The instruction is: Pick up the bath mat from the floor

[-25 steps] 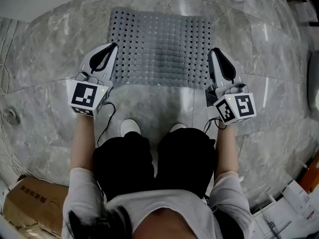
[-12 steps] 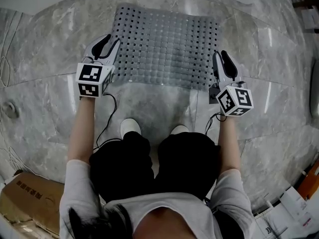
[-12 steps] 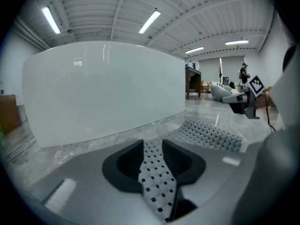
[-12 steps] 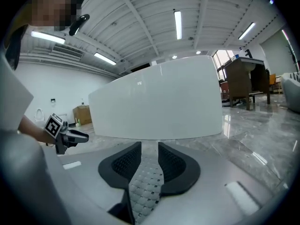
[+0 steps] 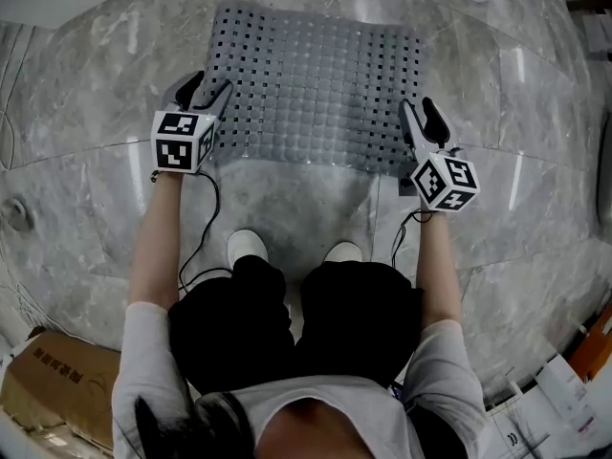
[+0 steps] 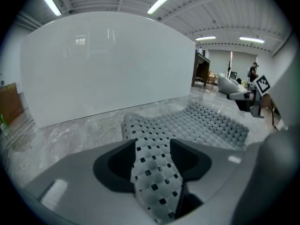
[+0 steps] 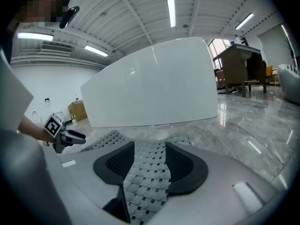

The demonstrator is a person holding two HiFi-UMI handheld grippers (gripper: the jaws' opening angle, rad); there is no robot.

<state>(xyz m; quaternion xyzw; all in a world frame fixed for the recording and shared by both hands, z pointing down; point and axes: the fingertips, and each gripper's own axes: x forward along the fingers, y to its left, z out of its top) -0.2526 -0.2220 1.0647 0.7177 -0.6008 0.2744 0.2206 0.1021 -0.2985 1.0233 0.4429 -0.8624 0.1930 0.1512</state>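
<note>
A grey bath mat [image 5: 316, 75] with rows of square holes lies on the marble floor in front of the person. My left gripper [image 5: 203, 92] is at its near left corner and my right gripper [image 5: 419, 115] at its near right corner. Both have just been opening their jaws, which now stand spread. In the left gripper view a raised strip of the mat [image 6: 154, 168] runs between the dark pads, which are not pressing on it. The right gripper view shows the same: the mat [image 7: 147, 172] sits loosely between the pads.
The person's shoes [image 5: 247, 247] stand just behind the mat's near edge. A cardboard box [image 5: 48, 376] sits at lower left, papers [image 5: 555, 400] at lower right. A large white panel [image 6: 108, 64] rises beyond the mat's far edge.
Both grippers have sunk and moved forward to the mat's near corners. Their jaws, together a second ago, now stand apart.
</note>
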